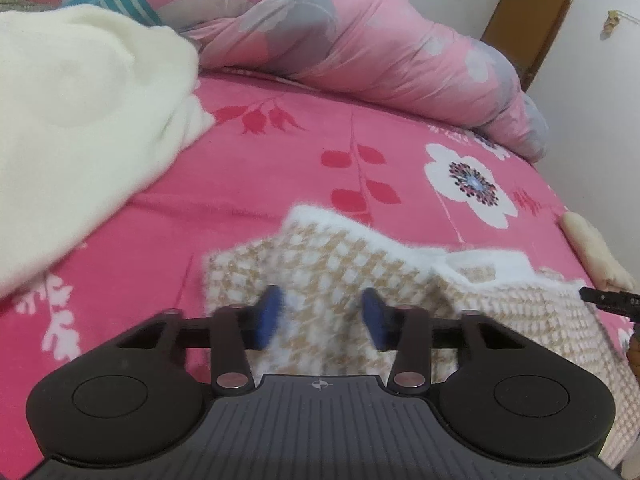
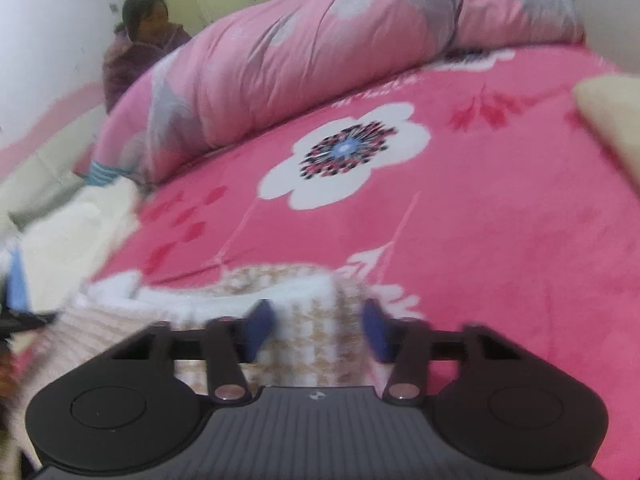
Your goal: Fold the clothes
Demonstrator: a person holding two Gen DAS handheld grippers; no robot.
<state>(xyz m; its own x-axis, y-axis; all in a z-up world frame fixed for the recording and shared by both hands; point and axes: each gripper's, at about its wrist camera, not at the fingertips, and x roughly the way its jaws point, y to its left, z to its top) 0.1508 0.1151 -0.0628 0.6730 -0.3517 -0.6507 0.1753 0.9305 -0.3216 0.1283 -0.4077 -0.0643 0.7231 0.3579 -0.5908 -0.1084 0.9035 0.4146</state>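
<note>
Two grippers: left gripper (image 1: 320, 316) and right gripper (image 2: 316, 328), each showing black arms and blue pads, both working over the bed.
Garment: one fuzzy knit garment (image 1: 332, 264) in a tan-and-white houndstooth check with white fluffy trim, lying rumpled on the near part of the pink sheet (image 1: 280, 168); also showing at (image 2: 304, 332).
Left jaws: standing apart with the garment's fabric sitting between the pads; pads not visibly pressing it.
Right jaws: also standing apart, checked fabric lying between them; blur is making actual contact hard to judge.
Bedding: sheet is plush, pink with white flowers and red leaf prints; one puffy pink-and-grey quilt (image 1: 360, 40) is lying rolled along the far side.
Other cloth: one soft cream blanket (image 1: 80, 120) is bulging at left, cut off by the frame.
Background: one person (image 2: 136, 36) is sitting beyond the quilt, blurred.
Door: one brown door (image 1: 536, 16), partly cut off.
</note>
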